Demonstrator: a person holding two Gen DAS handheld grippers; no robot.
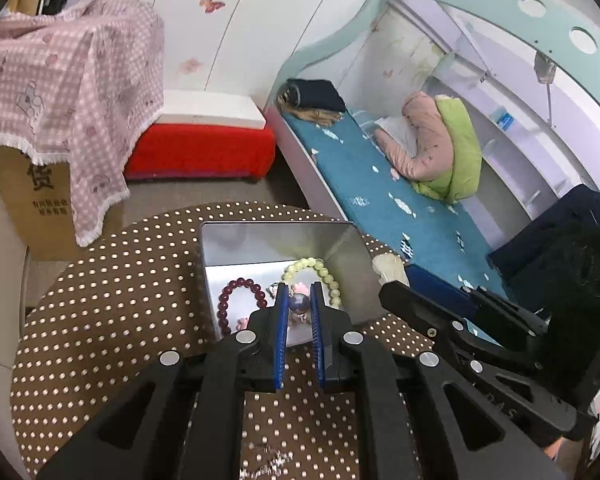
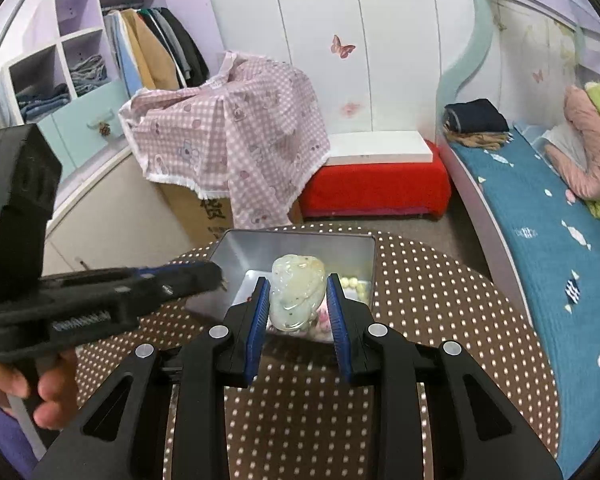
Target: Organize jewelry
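Jade pendant (image 2: 298,292) hung over the tin (image 2: 236,246), clamped in your right gripper (image 2: 298,300) — nearly sorted.
Dark-red bracelet (image 1: 236,300) & pale-green one (image 1: 320,270) already lay inside; your left gripper (image 1: 299,300) pinched a bluish bead (image 1: 299,303) above it. Both pcs were yet to drop, I'd say; none seen on the dotted tabletop (image 1: 120,300).

You are working in a child's bedroom at home. A bunk bed (image 1: 384,184) with a blue mattress sits beside you, white wardrobe doors (image 2: 364,40) carry butterfly stickers (image 2: 342,47), clothes hang in an open closet (image 2: 156,48), and folded jeans fill lilac cubby shelves (image 2: 60,68) nearby.
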